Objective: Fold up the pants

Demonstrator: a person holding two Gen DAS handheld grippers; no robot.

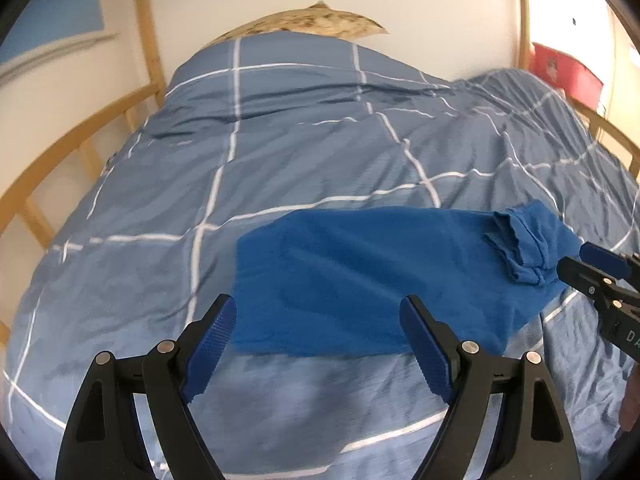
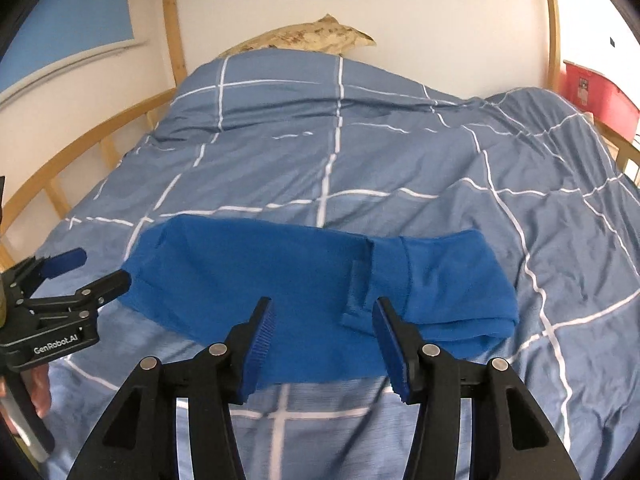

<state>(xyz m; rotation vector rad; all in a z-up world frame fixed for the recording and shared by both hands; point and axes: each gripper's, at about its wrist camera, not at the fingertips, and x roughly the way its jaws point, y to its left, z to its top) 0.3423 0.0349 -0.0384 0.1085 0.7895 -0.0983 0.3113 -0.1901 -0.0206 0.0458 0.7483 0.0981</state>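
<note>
Bright blue pants (image 1: 360, 272) lie folded in a long flat band on the bed, with a turned-over hem bunched at their right end (image 1: 520, 248). They also show in the right wrist view (image 2: 320, 280). My left gripper (image 1: 318, 308) is open and empty, just over the pants' near left edge. My right gripper (image 2: 322, 312) is open and empty, over the near edge toward the right half. Each gripper shows in the other's view: the right one (image 1: 576, 260) by the pants' right end, the left one (image 2: 102, 268) by their left end.
The pants lie on a blue-grey duvet with white grid lines (image 1: 280, 160). A tan patterned pillow (image 1: 304, 24) sits at the head by the white wall. A wooden bed rail (image 1: 60, 152) runs along the left. A red box (image 2: 596, 92) stands at right.
</note>
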